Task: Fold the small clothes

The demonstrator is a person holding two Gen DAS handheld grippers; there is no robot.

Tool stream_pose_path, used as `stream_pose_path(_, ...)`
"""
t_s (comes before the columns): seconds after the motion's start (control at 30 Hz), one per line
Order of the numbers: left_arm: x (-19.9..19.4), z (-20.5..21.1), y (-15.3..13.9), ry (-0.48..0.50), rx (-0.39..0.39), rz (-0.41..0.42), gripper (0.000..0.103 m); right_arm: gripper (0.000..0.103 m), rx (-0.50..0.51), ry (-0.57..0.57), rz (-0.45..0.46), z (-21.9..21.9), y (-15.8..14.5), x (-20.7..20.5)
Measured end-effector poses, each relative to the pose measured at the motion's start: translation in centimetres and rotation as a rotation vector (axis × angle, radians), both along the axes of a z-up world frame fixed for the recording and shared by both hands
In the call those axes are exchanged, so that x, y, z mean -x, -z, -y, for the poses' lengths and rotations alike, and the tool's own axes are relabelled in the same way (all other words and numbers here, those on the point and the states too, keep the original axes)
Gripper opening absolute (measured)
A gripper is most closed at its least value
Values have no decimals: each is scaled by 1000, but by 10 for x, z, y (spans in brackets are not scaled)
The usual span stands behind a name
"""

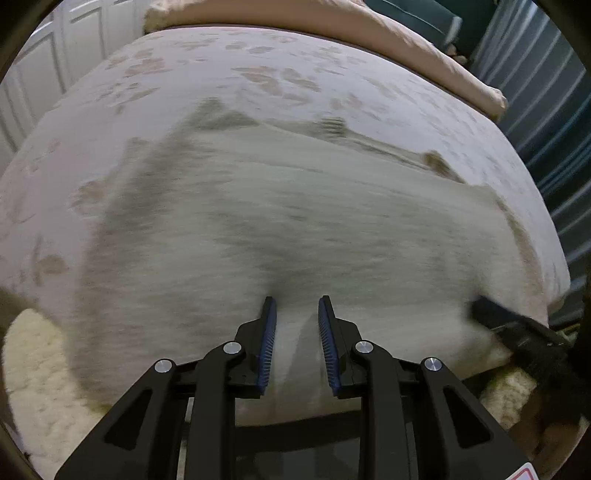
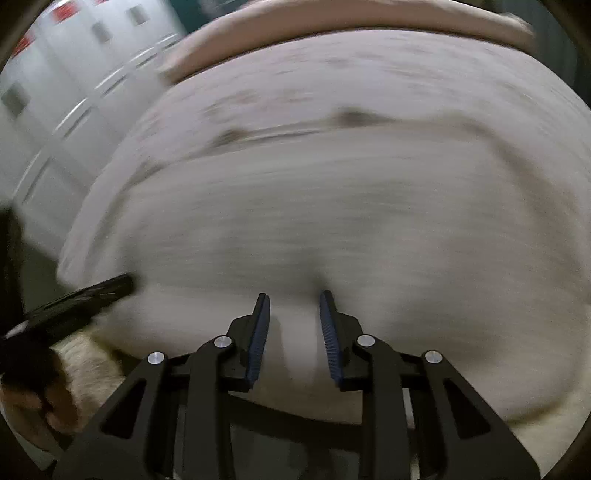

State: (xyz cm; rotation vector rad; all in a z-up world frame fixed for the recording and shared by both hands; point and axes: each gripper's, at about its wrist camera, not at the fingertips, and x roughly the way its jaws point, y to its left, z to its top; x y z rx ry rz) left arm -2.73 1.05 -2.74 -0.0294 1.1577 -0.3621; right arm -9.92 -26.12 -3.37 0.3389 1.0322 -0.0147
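Note:
A pale grey-white garment (image 1: 280,236) lies spread on the bed, blurred by motion; it also fills the right wrist view (image 2: 332,221). My left gripper (image 1: 296,306) stands at the garment's near edge with its jaws apart and cloth running between the blue pads (image 1: 267,343). My right gripper (image 2: 294,301) stands the same way at the near edge, with cloth between its pads (image 2: 330,343). Whether either pair of pads pinches the cloth is not clear. The right gripper shows at the right edge of the left wrist view (image 1: 517,328); the left gripper shows at the left of the right wrist view (image 2: 85,295).
The bed cover (image 1: 258,66) is pale with a faint leaf print. A pinkish duvet (image 1: 369,29) lies folded along the far side. A fluffy cream rug (image 1: 40,369) lies below the near edge. White cupboard doors (image 2: 74,74) stand to the left, teal striped curtains (image 1: 546,110) to the right.

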Motion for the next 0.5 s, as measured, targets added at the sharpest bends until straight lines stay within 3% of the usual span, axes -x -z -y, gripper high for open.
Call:
stream_pose_path(0.07, 0, -13, 2, -23, -5, -10, 23, 19, 4, 99, -35, 41, 2, 18)
stream_pose_path(0.1, 0, -19, 4, -30, 3, -17, 23, 10, -23, 137, -51, 60, 4, 27)
stream_pose_path(0.13, 0, -26, 6, -44, 11, -24, 23, 14, -14, 175, -73, 71, 4, 31)
stream_pose_path(0.17, 1, -31, 8, -52, 17, -28, 23, 14, 62, 252, -111, 88, 4, 39)
stream_pose_path(0.2, 2, -33, 8, -60, 26, -34, 23, 10, 70, 284, -116, 99, 3, 45)
stream_pose_path(0.27, 2, -34, 9, -72, 32, -39, 22, 9, -1, 320, -104, 112, 0, 53)
stream_pose_path(0.4, 5, -28, 8, -62, -13, -26, 23, 19, 105, 303, -75, 92, -17, 57)
stream_pose_path(0.5, 6, -26, 9, -64, -26, -20, 23, 22, 185, 263, -149, 88, 5, 47)
